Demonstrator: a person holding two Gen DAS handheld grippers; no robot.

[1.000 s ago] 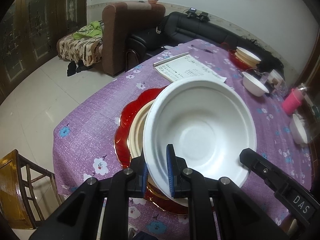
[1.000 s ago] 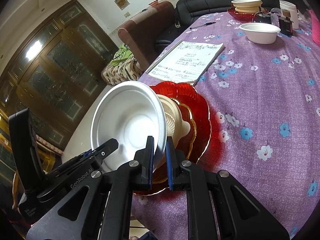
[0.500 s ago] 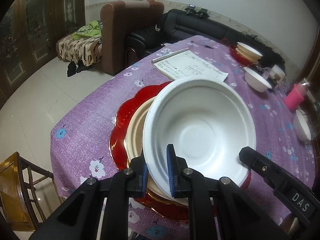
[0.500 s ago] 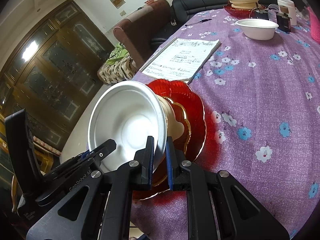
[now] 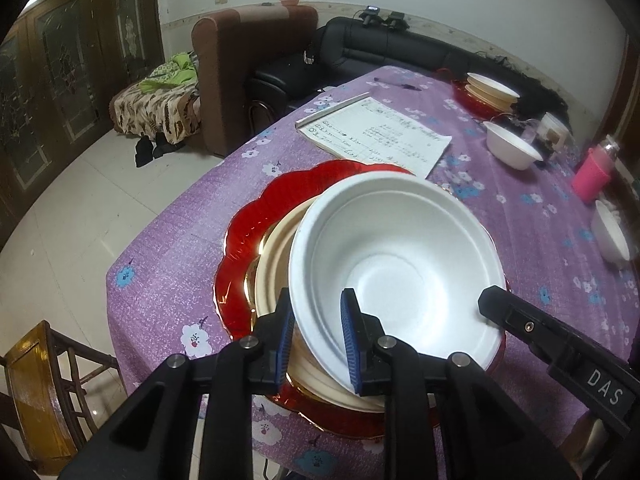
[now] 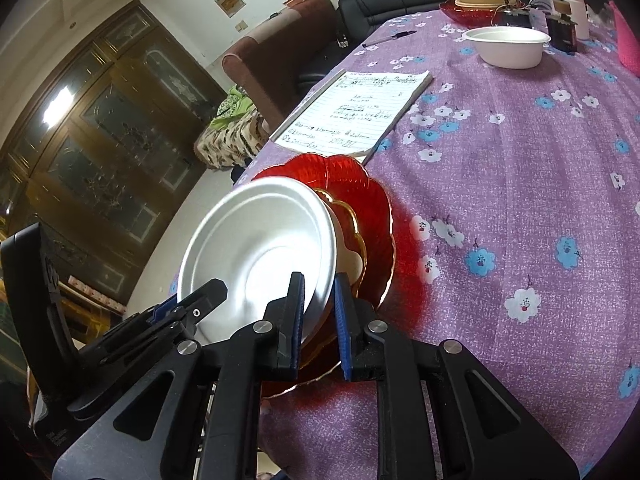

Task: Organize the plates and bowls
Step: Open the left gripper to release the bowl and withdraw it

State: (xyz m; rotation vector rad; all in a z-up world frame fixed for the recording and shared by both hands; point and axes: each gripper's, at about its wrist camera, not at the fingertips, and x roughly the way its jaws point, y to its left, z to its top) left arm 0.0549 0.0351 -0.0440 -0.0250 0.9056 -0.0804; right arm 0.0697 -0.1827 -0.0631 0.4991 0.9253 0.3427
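Note:
A white bowl (image 5: 400, 264) sits tilted on a cream plate (image 5: 276, 264), which lies on a red scalloped plate (image 5: 248, 232) at the table's near corner. My left gripper (image 5: 316, 340) straddles the bowl's near rim with its jaws a little apart, so the pads no longer press it. My right gripper (image 6: 318, 316) straddles the other side of the same bowl (image 6: 260, 256), its jaws also slightly parted. The red plate (image 6: 360, 196) shows behind the bowl in the right wrist view.
A written notepad (image 5: 376, 132) lies just beyond the stack. Farther back are another white bowl (image 5: 514, 146), a second plate stack (image 5: 486, 90), a pink cup (image 5: 592, 174) and a small white bowl (image 5: 612, 232) at the right. A wooden chair (image 5: 36, 380) stands beside the corner.
Both grippers have opened slightly around the bowl's rim. The bowl has settled lower onto the cream plate, and both cameras have drawn back a little.

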